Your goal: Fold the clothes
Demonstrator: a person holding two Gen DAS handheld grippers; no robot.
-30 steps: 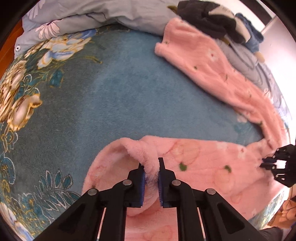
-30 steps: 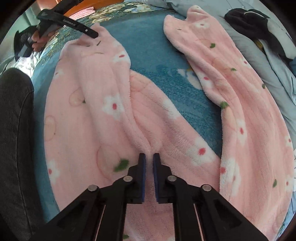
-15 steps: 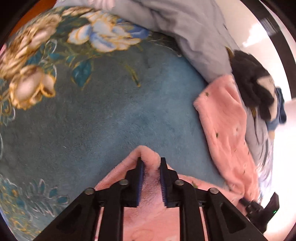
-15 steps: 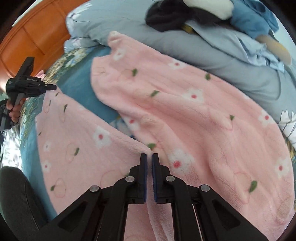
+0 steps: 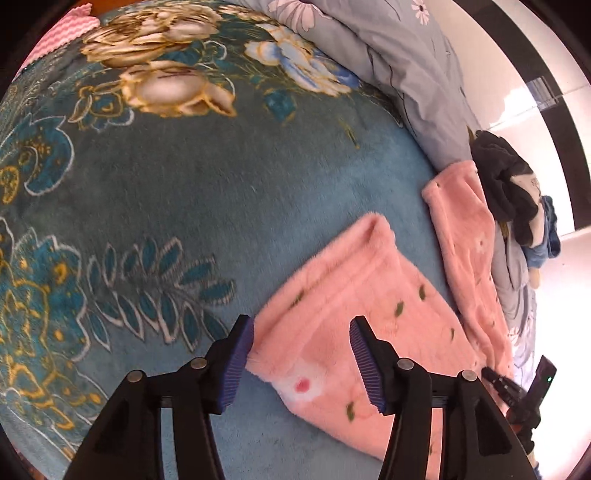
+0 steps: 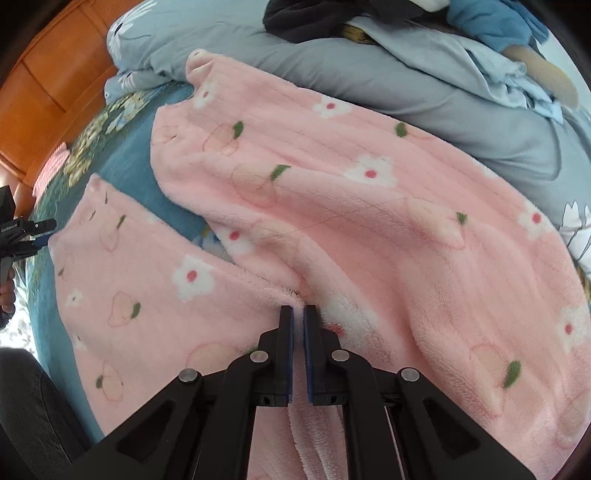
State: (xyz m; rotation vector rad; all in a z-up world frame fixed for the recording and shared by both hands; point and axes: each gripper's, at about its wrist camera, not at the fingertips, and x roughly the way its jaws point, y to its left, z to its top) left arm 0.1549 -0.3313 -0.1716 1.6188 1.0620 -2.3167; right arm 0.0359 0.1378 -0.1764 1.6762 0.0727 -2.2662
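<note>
Left gripper (image 5: pixel 301 350): jaws spread wide, nothing between the pads; the cuff end of one trouser leg lies just beyond and between them, flat on the blanket. Right gripper (image 6: pixel 298 314): jaws pressed nearly together, pinching a ridge of fleece at the crotch where the two legs meet.

Pink fleece pyjama trousers (image 6: pixel 369 221), printed with white flowers and peaches, lie spread on the teal floral blanket (image 5: pixel 184 192). Right wrist view shows both legs fanning away from the pinch point, a wedge of blanket between them; the farther leg runs up against the grey duvet (image 6: pixel 369 74). Left wrist view shows only the near leg's open cuff and a strip of the farther leg beside it, apart.

Left view alone: large cream and blue flower pattern on the blanket, a pink zigzag cloth (image 5: pixel 62 33) at the far edge, bright floor beyond. Right view alone: orange wooden headboard (image 6: pixel 66 74). Both show a heap of dark and blue clothes (image 5: pixel 513 192) on the duvet
</note>
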